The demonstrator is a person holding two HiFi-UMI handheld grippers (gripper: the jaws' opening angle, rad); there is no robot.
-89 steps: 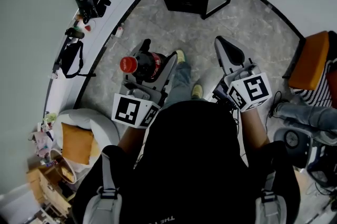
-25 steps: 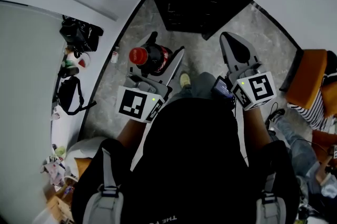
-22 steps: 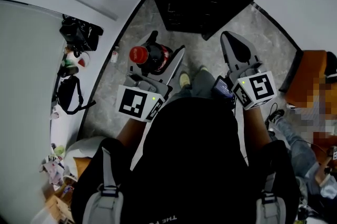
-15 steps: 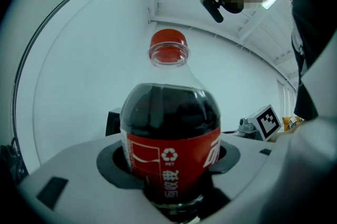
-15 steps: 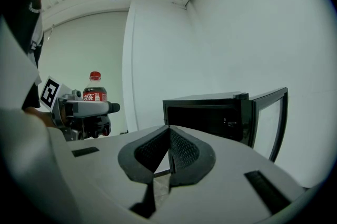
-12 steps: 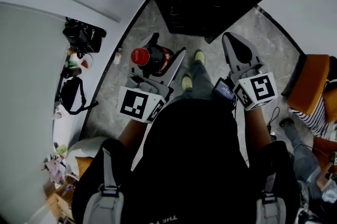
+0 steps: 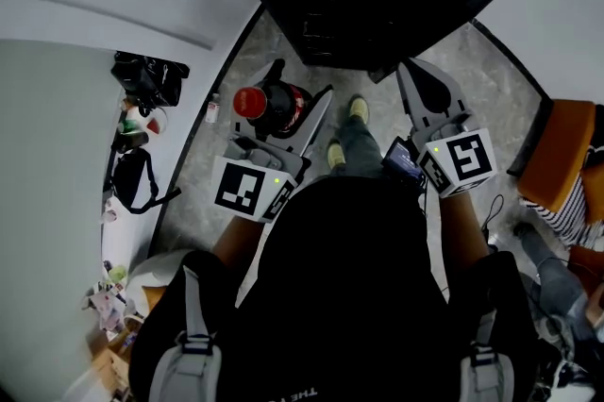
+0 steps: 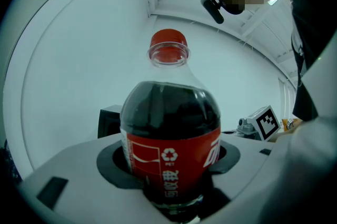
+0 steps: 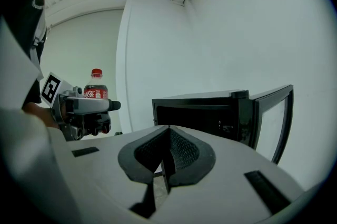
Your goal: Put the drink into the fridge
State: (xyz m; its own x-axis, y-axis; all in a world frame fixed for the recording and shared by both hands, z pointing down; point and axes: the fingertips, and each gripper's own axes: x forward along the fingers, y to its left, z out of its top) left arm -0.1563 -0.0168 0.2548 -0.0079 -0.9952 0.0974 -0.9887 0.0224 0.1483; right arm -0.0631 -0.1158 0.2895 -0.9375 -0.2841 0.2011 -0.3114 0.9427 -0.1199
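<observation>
Between left gripper (image 8: 168, 159) jaws, drink bottle (image 8: 168, 123)

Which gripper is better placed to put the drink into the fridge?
Left. The left gripper holds the bottle upright, and the fridge stands ahead with its door open. The right gripper is shut and empty.

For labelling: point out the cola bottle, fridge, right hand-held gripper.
cola bottle (image 8: 171, 160), left gripper view, red label.
fridge (image 9: 195, 113), right gripper view, dark open interior.
right hand-held gripper (image 7: 411, 75), head view, closed tips.
</observation>
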